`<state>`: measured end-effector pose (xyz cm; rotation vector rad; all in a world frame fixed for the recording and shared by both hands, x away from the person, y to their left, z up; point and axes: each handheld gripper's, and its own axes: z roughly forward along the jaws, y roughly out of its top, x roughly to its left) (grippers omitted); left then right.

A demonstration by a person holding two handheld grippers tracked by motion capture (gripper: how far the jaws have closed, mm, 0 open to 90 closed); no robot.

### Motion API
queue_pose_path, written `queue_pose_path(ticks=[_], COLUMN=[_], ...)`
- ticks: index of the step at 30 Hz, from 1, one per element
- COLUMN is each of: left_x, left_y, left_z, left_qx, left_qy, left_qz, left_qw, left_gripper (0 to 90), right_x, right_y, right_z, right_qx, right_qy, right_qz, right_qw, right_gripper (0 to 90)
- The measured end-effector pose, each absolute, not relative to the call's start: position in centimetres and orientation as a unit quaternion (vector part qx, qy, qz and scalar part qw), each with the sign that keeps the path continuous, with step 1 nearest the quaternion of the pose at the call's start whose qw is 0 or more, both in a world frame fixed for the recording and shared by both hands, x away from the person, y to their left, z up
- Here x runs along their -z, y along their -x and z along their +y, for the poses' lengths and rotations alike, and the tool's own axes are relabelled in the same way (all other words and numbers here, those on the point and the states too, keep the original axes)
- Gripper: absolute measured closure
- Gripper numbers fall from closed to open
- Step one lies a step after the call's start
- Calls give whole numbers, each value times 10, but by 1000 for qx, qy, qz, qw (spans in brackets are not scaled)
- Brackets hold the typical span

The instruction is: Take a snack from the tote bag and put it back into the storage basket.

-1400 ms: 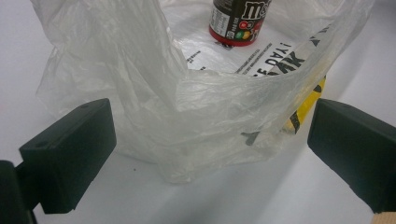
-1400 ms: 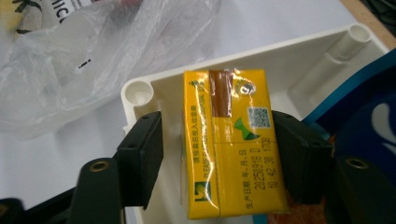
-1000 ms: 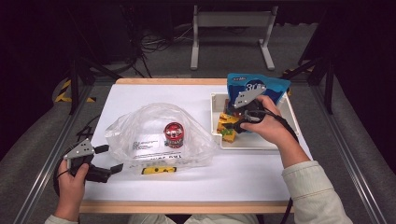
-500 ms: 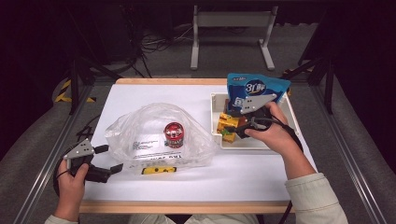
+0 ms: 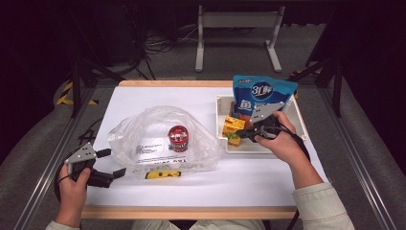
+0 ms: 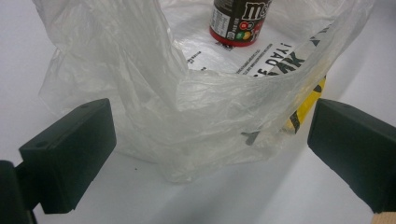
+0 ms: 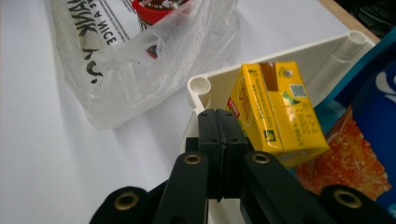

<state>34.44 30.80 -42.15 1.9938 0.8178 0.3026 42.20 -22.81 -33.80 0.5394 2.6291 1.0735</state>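
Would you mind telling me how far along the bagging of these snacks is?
Done: one candy tub sits inside the plastic bag. In hand: the right gripper, shut, is at the yellow juice box in the white tray; the left gripper waits open at the bag's mouth. Left: the juice box and the blue pouch.

A yellow juice carton (image 7: 275,112) stands tilted in the white tray's (image 7: 201,86) near corner, beside a blue pouch (image 5: 262,93)

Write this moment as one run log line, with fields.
left gripper: open, at plastic bag | right gripper: shut, empty, beside yellow juice carton in white bin
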Motion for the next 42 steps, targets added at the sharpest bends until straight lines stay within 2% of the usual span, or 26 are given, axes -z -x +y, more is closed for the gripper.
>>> queue_pose_path(ticks=[10,42], left_x=[421,421], left_y=[-344,-344], left_z=[308,309], left_qx=[-127,-125], left_qy=[-812,-811], left_qz=[332,333], left_qw=[463,465], left_gripper=[17,18], right_x=[358,404], right_y=[-422,-439], right_z=[-233,-233], right_qx=[-350,-320], right_qy=[-203,-263], right_qz=[908,903], right_qw=[110,113], right_gripper=[900,900])
